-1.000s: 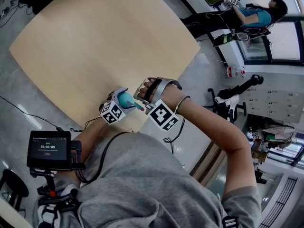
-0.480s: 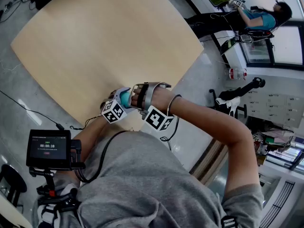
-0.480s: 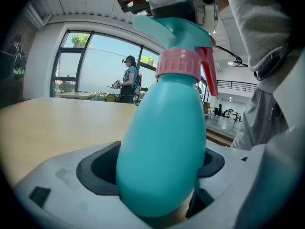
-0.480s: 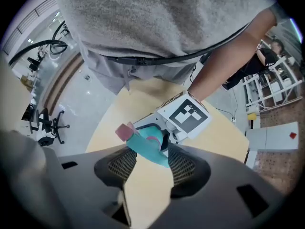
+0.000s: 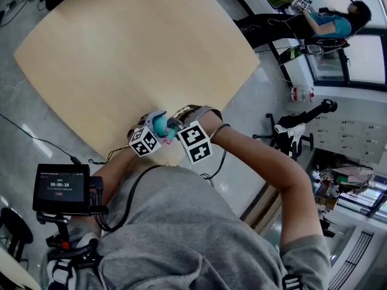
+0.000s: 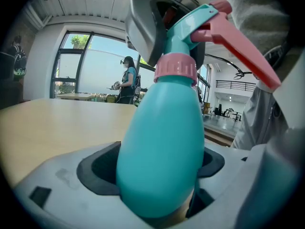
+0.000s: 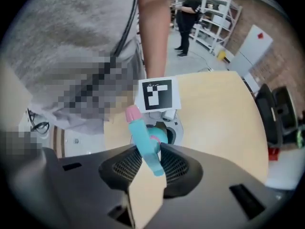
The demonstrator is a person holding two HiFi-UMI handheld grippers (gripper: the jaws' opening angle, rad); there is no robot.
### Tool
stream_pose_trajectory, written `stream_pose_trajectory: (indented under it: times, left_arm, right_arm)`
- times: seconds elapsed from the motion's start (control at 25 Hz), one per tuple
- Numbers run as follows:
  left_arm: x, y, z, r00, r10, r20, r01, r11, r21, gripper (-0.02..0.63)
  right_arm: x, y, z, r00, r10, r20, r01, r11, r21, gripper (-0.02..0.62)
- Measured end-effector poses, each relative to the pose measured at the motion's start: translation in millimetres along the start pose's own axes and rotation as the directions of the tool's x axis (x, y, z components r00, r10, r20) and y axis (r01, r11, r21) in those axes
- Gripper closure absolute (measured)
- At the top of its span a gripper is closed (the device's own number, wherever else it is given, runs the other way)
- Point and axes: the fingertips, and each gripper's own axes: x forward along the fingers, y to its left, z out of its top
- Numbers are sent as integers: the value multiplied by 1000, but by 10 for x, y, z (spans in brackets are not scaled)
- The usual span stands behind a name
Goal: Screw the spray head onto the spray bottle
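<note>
spray bottle [image 5: 158,125] first, from the head view: it sits just over the near edge of the table [image 5: 121,53], tucked between the two tools. the left gripper [image 5: 155,124] is on the bottle's left side and the right gripper [image 5: 172,127] is pressed in close from the right. too cramped here to read the joint.

over to the left gripper view: the left gripper [image 6: 159,175] is clenched on the fat lower body of the spray bottle [image 6: 162,147], which stands upright straight out ahead of its jaws. the spray head [image 6: 202,20] is already on top. its pink collar [image 6: 175,68] sits down on the neck and the pink trigger [image 6: 238,42] sticks out to the right. so placing is done; whether the thread is fully home can't be told.

now the right gripper view: the right gripper [image 7: 145,162] points down from above. its jaws have just been closing, and the spray head [image 7: 144,144] is between them, with the mesh pads looking to meet its sides. the bottle and the left gripper are directly beneath.

my read: a grip for twisting is made, and tightening the collar is what's left.
</note>
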Motion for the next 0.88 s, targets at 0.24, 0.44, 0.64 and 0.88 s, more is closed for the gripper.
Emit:
stream_pose_trajectory:
  times: [0.24,0.44,0.64,0.88]
  left_arm:
    - [-16,-20,-6,1000,3,2,-3,1000,2,195]
    - [-46,-25,-20,1000,21,10,-21,1000,1,195]
    - [-92,38,-21,996,82,26,-81,997,-17,195]
    - [-102,57,-37,993,110,33,-109,994,-19,195]
  right_arm:
    - [30,-12,-19,990,-103,97,40,862,506,477]
    - [45,-14,-31,953,-274,128,49,557,829,477]
    - [18,-80,-29,901,-418,113,-6,250,968,476]
    - [24,-72,-50,844,-527,104,-100,36,994,476]
